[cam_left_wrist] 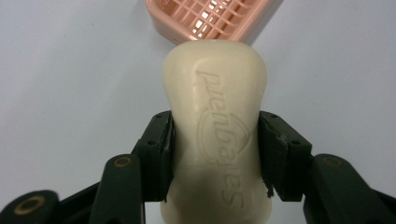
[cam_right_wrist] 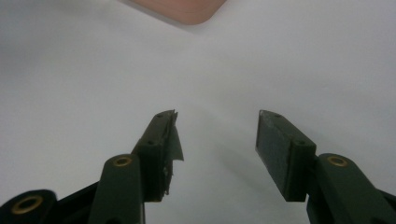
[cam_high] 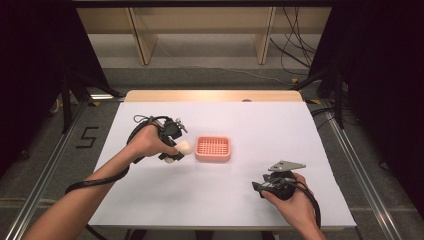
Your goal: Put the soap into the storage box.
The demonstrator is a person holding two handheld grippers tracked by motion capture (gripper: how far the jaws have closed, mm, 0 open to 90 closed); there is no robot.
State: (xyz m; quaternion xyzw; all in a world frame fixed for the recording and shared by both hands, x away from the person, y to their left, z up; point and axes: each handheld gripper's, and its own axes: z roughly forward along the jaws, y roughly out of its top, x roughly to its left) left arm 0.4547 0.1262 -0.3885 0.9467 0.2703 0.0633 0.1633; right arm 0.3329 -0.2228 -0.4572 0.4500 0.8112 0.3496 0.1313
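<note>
My left hand-held gripper (cam_left_wrist: 215, 154) clamps the soap bar (cam_left_wrist: 217, 130) just beside the pink soap dish (cam_high: 213, 148), which sits empty; my right hand-held gripper (cam_right_wrist: 217, 140) gapes, holding nothing.

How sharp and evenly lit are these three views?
High view: table bright, surroundings dark. Left gripper view: soap sharp with readable embossing, pink dish softer. Right gripper view: open right gripper sharp, soft shadow beneath, dish corner blurred.

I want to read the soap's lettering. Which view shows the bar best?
The left gripper view: the soap bar shows embossed lettering between the jaws. The high view shows it small beside the pink tray.
</note>
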